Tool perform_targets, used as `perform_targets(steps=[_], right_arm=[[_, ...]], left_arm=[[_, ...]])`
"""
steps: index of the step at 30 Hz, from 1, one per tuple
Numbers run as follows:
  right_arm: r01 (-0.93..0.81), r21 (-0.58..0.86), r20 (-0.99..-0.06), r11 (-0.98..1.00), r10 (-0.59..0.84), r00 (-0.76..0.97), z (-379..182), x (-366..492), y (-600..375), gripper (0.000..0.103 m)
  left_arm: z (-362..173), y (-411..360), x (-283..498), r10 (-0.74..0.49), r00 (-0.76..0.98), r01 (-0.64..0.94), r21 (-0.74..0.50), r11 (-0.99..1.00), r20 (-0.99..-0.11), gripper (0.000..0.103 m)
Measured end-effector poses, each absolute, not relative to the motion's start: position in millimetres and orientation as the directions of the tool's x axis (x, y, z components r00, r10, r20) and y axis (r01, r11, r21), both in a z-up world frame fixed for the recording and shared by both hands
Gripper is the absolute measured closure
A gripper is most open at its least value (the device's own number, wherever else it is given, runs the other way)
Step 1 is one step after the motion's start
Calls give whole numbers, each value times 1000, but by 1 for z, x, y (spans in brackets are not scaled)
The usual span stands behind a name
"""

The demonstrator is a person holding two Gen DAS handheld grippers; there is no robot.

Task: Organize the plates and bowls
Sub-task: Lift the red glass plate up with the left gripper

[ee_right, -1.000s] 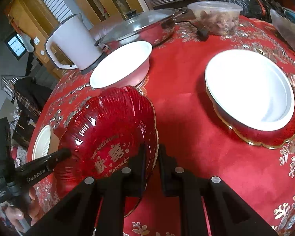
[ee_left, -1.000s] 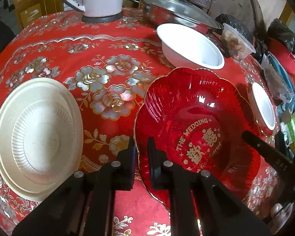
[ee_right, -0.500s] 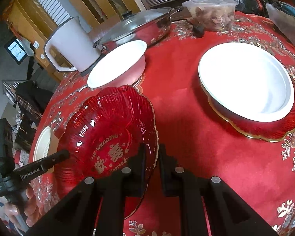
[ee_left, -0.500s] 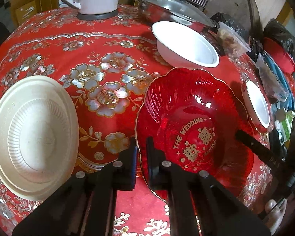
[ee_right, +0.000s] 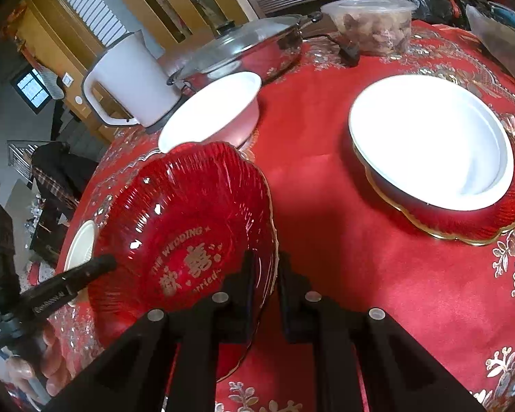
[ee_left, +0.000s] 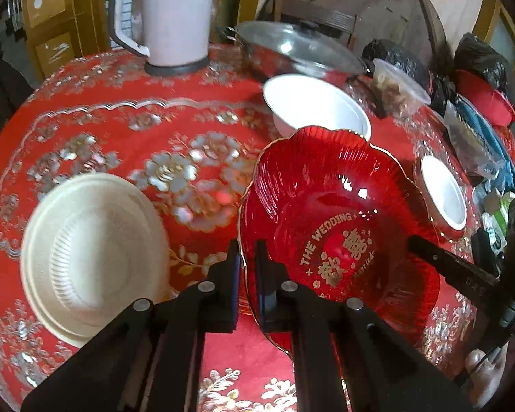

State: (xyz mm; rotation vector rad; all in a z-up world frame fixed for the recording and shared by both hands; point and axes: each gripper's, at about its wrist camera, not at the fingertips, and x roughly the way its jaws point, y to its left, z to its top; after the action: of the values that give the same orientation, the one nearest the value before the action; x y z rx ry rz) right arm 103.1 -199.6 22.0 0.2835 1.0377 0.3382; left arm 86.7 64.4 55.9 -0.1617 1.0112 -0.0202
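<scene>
Both your tongs are clenched on the red wedding plate [ee_left: 340, 226]: left tongs [ee_left: 247, 267] pinch its near-left rim, right tongs [ee_right: 266, 271] pinch the opposite rim, plate tilted above the counter [ee_left: 127, 127]. The cream paper plate [ee_left: 86, 254] lies just left of it, a white bowl [ee_left: 316, 110] just beyond its far edge, and a kettle [ee_left: 175, 17] and lidded pan [ee_left: 298, 51] at the far side. To the right, another white bowl [ee_right: 429, 140] sits in a second red plate [ee_right: 463, 223].
</scene>
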Motion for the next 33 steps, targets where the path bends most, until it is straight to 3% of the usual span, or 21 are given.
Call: perform_targets(steps=[9, 19, 33], right_arm=[[-225, 375, -758, 899, 437, 484, 60, 108, -155, 91], [-386, 377, -724, 842, 528, 445, 93, 114, -44, 91], [-575, 425, -722, 699, 645, 250, 71, 68, 125, 89]], left_arm=[[86, 126, 74, -51, 576, -149, -166, 975, -816, 97], [117, 239, 30, 83, 613, -316, -147, 937, -786, 98], [105, 339, -64, 289, 541, -528, -52, 847, -790, 98]])
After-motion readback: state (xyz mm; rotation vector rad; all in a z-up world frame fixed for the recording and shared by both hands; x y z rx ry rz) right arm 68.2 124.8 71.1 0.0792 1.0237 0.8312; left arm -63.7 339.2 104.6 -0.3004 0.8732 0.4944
